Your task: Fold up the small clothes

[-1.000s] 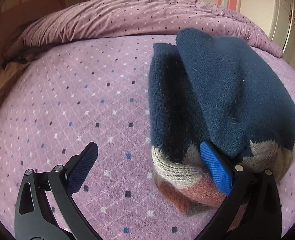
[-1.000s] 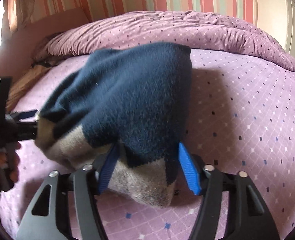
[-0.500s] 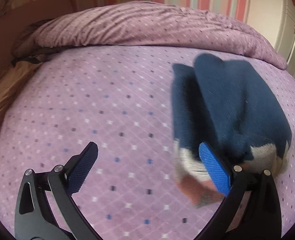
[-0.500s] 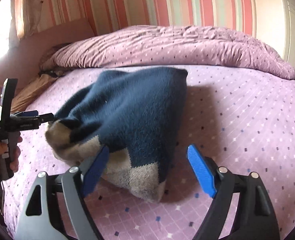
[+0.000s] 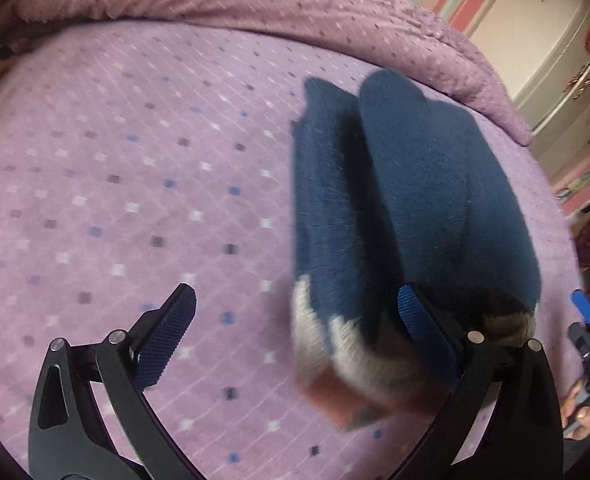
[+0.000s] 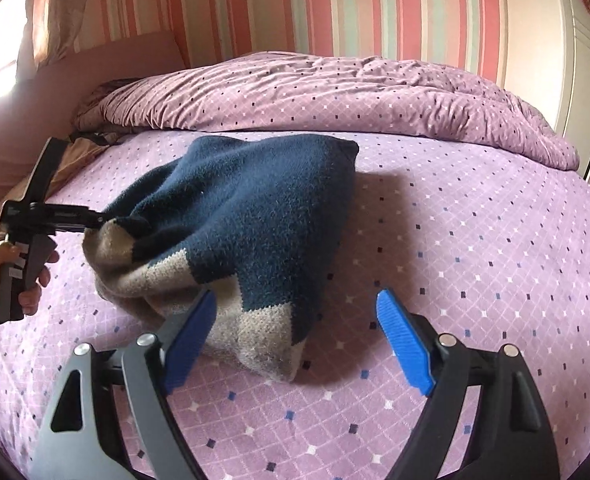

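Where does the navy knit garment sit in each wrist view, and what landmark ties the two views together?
Left wrist: navy knit garment right of centre, its grey hem by the right pad.
Right wrist: left of centre, on the bed.
Shared landmark: rumpled purple duvet behind it.

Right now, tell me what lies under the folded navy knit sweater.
The navy knit sweater rests on the purple dotted bedsheet, and its shadow falls to the right. Whatever sits beneath the sweater's folds is covered and can't be seen.

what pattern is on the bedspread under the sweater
Purple bedspread with a thin white diamond grid and small white, blue and dark squares; clearest in the right wrist view.
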`<state>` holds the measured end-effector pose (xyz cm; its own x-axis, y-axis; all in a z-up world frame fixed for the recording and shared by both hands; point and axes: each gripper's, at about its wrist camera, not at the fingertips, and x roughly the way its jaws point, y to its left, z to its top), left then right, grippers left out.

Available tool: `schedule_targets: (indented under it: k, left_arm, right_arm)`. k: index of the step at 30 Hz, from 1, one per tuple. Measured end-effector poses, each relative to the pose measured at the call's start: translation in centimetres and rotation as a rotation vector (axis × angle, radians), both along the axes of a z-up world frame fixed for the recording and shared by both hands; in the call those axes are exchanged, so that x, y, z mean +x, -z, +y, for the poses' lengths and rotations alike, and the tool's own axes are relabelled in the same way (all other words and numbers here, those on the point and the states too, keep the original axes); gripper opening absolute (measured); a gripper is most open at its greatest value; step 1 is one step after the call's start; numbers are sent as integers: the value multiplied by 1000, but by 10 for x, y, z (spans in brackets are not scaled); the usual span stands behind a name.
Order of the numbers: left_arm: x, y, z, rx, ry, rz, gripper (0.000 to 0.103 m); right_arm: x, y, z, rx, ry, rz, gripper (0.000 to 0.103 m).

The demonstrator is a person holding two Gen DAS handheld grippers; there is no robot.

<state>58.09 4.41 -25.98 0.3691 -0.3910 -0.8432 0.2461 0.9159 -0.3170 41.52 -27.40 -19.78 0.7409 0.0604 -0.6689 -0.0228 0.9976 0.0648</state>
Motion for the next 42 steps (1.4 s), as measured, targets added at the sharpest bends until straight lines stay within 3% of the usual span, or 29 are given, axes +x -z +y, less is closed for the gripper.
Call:
schedule_targets:
  k: [14,18,24,26,30,37,42]
  left_arm:
    - [24,39,-5,-169,11,71,100]
    - [29,43,-8,-173,25,70,100]
    - [29,44,-14,-179,37,94,100]
    - [33,42,-22,-193,53,113,100]
    - [33,44,-27,-199,67,110,100]
    - [32,45,-26,-189,81,109,100]
    - [33,45,-29,-179,92,114,100]
  right_arm:
    - [21,16,-10,28,33,20,83]
    - [34,27,-16,81,37,50,83]
    - [63,41,-26,205,45,78,83]
    - [69,42,-28,232,55,68,99]
    - [81,48,-37,283,60,63,101]
    - [102,89,-67,589,78,155,101]
    - [110,106,-68,689,54,172,101]
